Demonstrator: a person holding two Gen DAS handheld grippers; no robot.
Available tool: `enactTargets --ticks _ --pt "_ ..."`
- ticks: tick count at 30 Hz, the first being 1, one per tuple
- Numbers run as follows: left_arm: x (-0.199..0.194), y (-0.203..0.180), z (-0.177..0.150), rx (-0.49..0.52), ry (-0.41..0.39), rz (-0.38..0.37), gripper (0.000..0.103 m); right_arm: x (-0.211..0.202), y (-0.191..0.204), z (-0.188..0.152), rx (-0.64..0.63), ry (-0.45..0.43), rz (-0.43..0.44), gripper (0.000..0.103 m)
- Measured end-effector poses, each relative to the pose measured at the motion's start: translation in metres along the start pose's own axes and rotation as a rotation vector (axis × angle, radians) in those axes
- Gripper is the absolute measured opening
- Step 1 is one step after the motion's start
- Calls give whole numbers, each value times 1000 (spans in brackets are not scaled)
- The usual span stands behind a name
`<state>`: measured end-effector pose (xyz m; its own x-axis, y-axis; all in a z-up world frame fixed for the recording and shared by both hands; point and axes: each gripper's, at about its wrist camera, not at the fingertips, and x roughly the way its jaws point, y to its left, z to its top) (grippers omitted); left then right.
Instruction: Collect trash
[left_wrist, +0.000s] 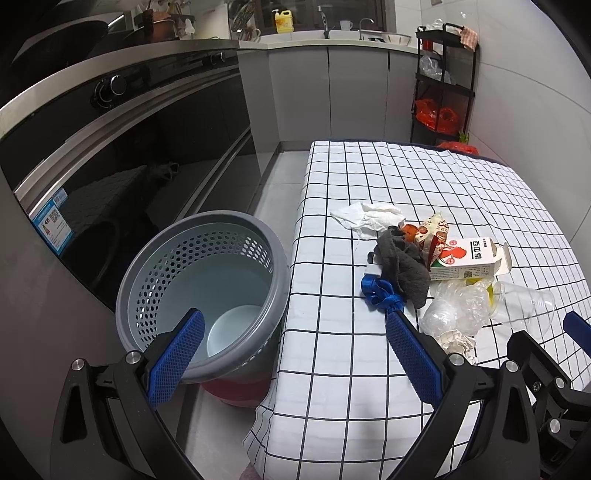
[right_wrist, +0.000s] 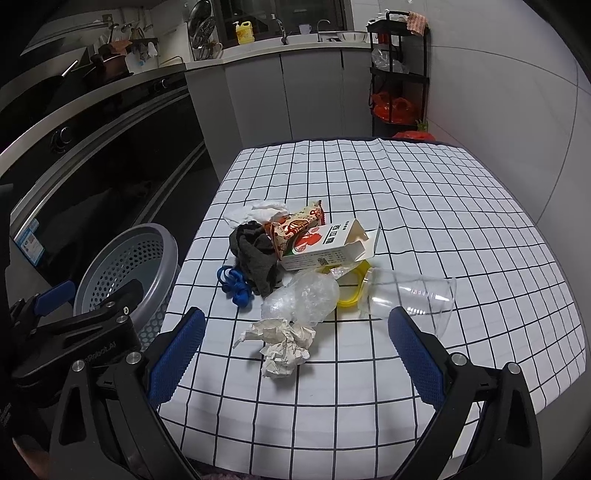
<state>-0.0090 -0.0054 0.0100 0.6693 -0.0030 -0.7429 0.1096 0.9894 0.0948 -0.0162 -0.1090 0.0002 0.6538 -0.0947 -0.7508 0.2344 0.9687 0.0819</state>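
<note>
Both your grippers gape empty — crumpled paper (right_wrist: 282, 343) lies dead ahead of right gripper (right_wrist: 295, 354), nearest of the tabletop pile, bin (left_wrist: 201, 295) off left under left gripper (left_wrist: 295, 354).

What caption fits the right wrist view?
Open right tongs hover over crumpled paper beside trash piled on the checked tablecloth.
</note>
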Motion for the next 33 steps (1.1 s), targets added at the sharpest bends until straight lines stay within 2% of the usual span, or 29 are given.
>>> enactTargets --ticks 33 --pt "6 2 -2 -8 -1 5 97 5 2 3 -12 7 22 95"
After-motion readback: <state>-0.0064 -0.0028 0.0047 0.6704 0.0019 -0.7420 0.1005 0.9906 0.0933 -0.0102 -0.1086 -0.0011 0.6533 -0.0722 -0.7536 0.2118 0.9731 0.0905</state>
